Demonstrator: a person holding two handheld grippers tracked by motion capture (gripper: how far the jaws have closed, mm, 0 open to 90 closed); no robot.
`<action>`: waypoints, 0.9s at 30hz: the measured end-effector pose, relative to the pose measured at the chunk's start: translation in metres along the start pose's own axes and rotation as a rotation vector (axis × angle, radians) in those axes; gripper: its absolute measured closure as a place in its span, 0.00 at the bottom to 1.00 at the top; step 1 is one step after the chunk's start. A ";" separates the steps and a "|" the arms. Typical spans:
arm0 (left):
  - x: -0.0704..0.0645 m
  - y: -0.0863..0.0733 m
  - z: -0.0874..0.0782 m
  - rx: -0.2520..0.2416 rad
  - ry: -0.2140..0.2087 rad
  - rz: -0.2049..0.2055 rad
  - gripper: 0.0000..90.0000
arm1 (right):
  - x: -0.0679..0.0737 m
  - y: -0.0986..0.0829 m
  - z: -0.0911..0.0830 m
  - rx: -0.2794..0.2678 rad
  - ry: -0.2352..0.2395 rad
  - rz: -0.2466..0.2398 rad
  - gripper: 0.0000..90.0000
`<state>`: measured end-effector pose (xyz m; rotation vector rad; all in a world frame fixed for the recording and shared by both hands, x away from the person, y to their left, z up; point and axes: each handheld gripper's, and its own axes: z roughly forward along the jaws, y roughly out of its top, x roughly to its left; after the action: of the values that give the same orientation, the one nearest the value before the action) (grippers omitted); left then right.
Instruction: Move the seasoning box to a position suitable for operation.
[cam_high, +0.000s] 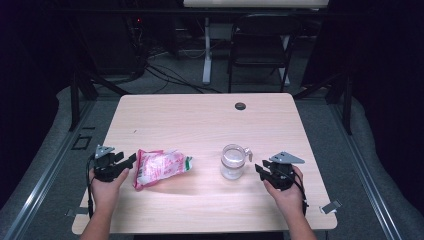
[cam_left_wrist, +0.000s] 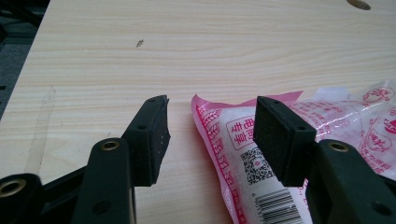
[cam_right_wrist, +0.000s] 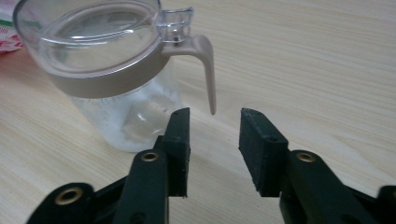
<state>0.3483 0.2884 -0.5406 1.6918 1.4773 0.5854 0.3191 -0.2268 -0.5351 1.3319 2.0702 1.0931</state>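
Pink packet (cam_left_wrist: 261, 154) runs off-frame, partly hidden behind left gripper (cam_left_wrist: 210, 135).

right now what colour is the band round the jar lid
Beige-brown band, clearest in the right gripper view.

On the bench (cam_high: 200, 115) the packet (cam_high: 160, 168) lies at about 8 o'clock from the centre, the lidded jar (cam_high: 233, 161) at about 4 o'clock, the two well apart. The left gripper (cam_high: 127, 161) sits just at the packet's 9 o'clock — in the left gripper view the packet's end lies between its spread jaws. The right gripper (cam_high: 260, 169) sits at the jar's 3 o'clock, jaws apart, near the jar's handle (cam_right_wrist: 205, 65) — not touching. A round hole (cam_high: 240, 106) lies at 12 o'clock, by the far edge.
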 end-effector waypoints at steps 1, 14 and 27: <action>0.000 0.000 -0.001 -0.002 -0.002 0.003 0.51 | 0.001 0.001 0.001 0.009 0.009 -0.009 0.74; 0.009 -0.010 -0.016 -0.006 0.024 -0.019 0.51 | 0.000 0.006 0.028 0.055 0.031 0.009 0.81; 0.030 -0.027 -0.046 -0.022 0.085 -0.079 0.50 | -0.003 0.019 0.061 0.097 0.016 0.029 0.84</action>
<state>0.3028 0.3295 -0.5403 1.6009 1.5850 0.6357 0.3743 -0.2023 -0.5556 1.4075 2.1468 1.0301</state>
